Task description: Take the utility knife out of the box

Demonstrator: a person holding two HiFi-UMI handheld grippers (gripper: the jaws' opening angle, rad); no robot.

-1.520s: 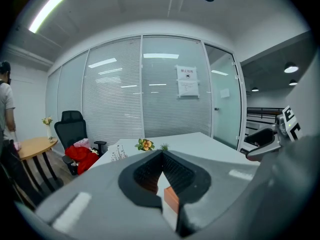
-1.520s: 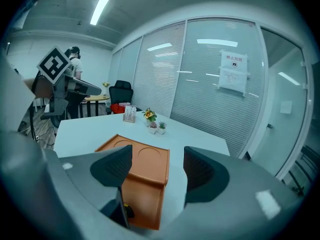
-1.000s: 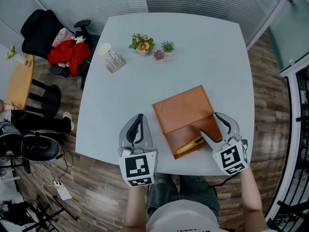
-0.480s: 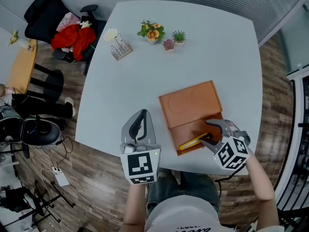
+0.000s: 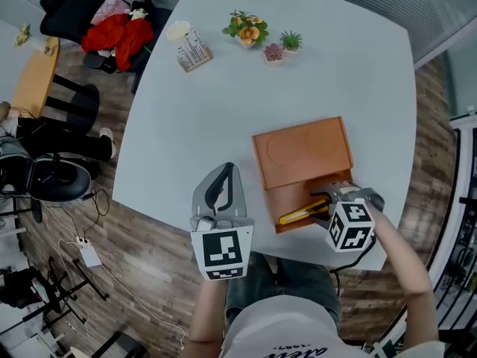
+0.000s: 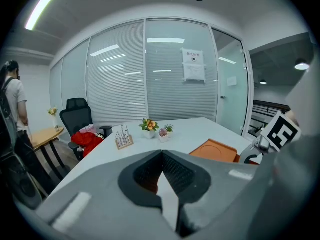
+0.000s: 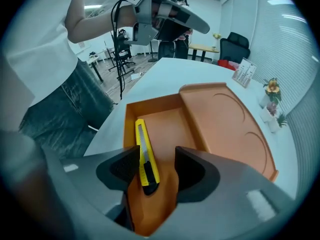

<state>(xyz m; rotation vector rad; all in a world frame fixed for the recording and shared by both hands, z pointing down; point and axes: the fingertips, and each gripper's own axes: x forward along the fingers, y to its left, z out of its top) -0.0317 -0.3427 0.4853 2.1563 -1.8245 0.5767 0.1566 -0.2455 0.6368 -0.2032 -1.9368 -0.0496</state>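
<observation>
An open orange box (image 5: 330,187) lies near the table's front right edge, its lid (image 5: 302,149) folded back beyond it. A yellow utility knife (image 5: 297,215) with a black end lies flat in the tray (image 7: 165,118). My right gripper (image 5: 319,206) is open and reaches into the box. Its jaws stand on either side of the knife's (image 7: 144,154) black end without closing on it. My left gripper (image 5: 225,170) is shut and empty, held over the table left of the box.
Small potted plants (image 5: 252,30) and a holder of cards (image 5: 192,54) stand at the table's far side. A black chair with red cloth (image 5: 112,22) sits off the far left corner. A person (image 6: 14,101) stands in the room at the left.
My right gripper has swung in over the box tray and now straddles the knife's black end. The left gripper stays roughly where it was.
</observation>
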